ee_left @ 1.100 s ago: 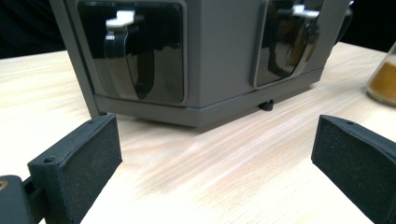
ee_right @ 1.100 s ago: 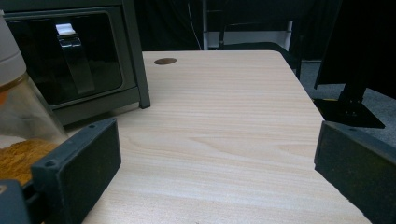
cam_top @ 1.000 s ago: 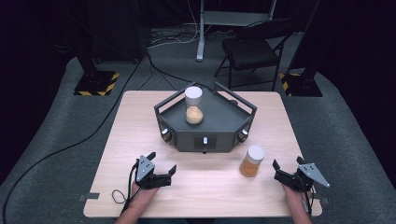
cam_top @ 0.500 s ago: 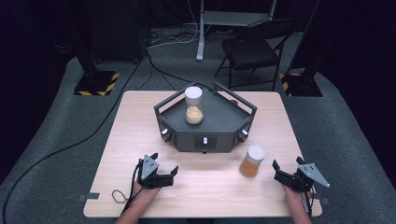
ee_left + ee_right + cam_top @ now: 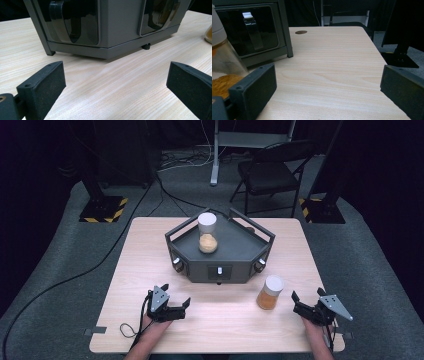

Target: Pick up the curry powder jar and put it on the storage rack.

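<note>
Resting unmoved: right tongs [image 5: 302,303], jar [image 5: 270,292].

- folding chair [image 5: 272,172], upper right of centre, on grey carpet
- black stand base with yellow hazard stripes [image 5: 102,209], upper left
- matching striped base [image 5: 320,210], upper right
- black cable [image 5: 75,275] across left floor

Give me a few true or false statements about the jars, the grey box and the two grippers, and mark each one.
1. One jar stands on top of the grey box. True.
2. The other jar lies on its side. False: it stands upright on the table.
3. The right gripper holds that jar. False: it is open, apart from the jar.
4. The left gripper is open and holds nothing. True.
5. Both jars have white lids. True.
</note>
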A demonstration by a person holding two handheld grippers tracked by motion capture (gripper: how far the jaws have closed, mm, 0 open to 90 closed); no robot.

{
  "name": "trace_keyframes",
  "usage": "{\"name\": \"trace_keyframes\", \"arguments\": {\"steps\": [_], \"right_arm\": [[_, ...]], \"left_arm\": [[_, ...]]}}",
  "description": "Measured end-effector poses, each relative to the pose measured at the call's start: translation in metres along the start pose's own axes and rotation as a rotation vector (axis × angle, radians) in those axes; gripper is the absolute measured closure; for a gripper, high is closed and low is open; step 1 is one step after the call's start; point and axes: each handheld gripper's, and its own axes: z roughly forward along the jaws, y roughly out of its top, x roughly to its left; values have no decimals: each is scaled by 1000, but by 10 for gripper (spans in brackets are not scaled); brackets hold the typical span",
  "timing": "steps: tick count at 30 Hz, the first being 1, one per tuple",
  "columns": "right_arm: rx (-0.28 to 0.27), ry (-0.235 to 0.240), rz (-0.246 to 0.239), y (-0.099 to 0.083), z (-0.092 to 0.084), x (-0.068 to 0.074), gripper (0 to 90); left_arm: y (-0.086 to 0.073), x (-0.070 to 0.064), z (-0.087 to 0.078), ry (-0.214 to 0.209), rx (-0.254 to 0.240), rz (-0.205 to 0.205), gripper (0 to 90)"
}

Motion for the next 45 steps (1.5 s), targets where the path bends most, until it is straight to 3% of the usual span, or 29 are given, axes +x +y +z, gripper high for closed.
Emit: {"name": "trace_keyframes", "arguments": {"steps": [6, 16, 19, 23, 35, 45], "right_arm": [[-2, 9, -20, 0, 0, 0, 0], [-27, 95, -44, 4, -10, 3, 0], [-40, 125, -21, 5, -12, 3, 0], [-50, 148, -30, 6, -14, 5, 0], [-74, 195, -34, 7, -19, 6, 0], [-105, 234, -68, 7, -23, 12, 0]], "left_arm": [[-1, 0, 0, -1, -3, 5, 19], [0, -1, 0, -1, -1, 12, 19], [0, -1, 0, 0, -2, 14, 19], [0, -1, 0, 0, -1, 11, 19], [0, -1, 0, -1, 2, 13, 18], [0, -1, 0, -2, 2, 12, 18]]}}
